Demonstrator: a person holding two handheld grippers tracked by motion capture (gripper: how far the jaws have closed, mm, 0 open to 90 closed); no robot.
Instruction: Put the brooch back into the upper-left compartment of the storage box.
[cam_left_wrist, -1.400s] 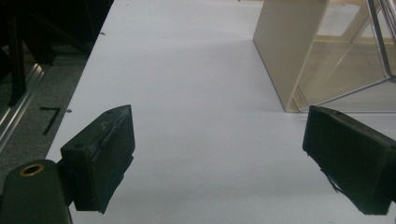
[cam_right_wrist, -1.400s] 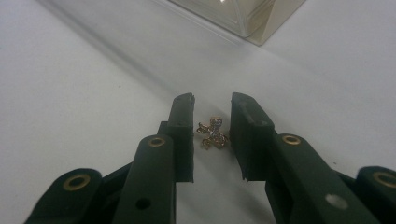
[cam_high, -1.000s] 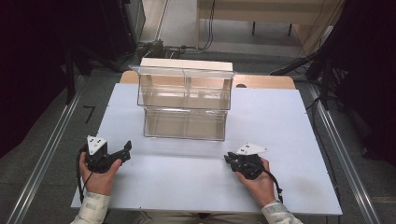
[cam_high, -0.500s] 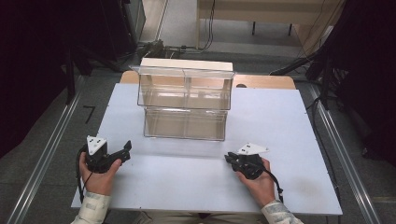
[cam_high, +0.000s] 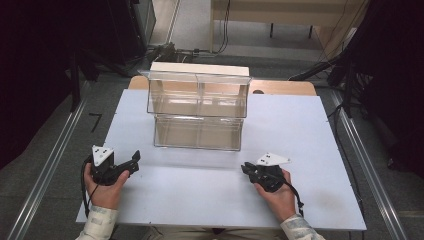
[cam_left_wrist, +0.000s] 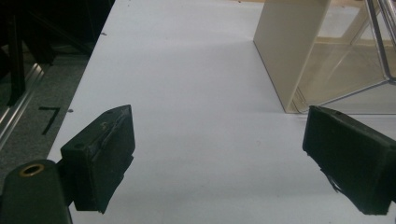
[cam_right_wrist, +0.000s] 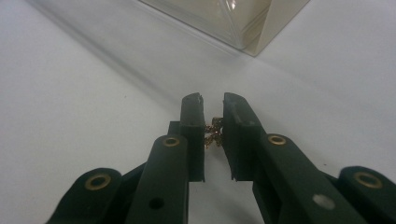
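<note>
The right gripper view shows what the high view is too far off to show: a small gold-coloured chain (cam_right_wrist: 213, 133) is pinched between the jaws of the right claw (cam_right_wrist: 213, 105), which are closed on it with a thin gap left between them. The chain sits at the very tips, just above the white surface (cam_right_wrist: 93, 93). Ahead of this claw and a little to its right stands the corner of a clear plastic box (cam_right_wrist: 233, 23), near but apart.

The left gripper view shows the left claw (cam_left_wrist: 219, 154) spread wide with nothing between its jaws, and bare surface beneath. The cream side wall of the box (cam_left_wrist: 289, 51) stands ahead of it, toward its right jaw.

Against the earlier frames nothing has shifted: both hands and both claws lie where they were.

From above, the left hand (cam_high: 105, 187) rests on the near left part of the surface, its claw (cam_high: 134, 159) pointing toward the box (cam_high: 199, 107). The right hand (cam_high: 277, 192) rests on the near right part, its claw (cam_high: 246, 168) pointing left and slightly forward.
</note>
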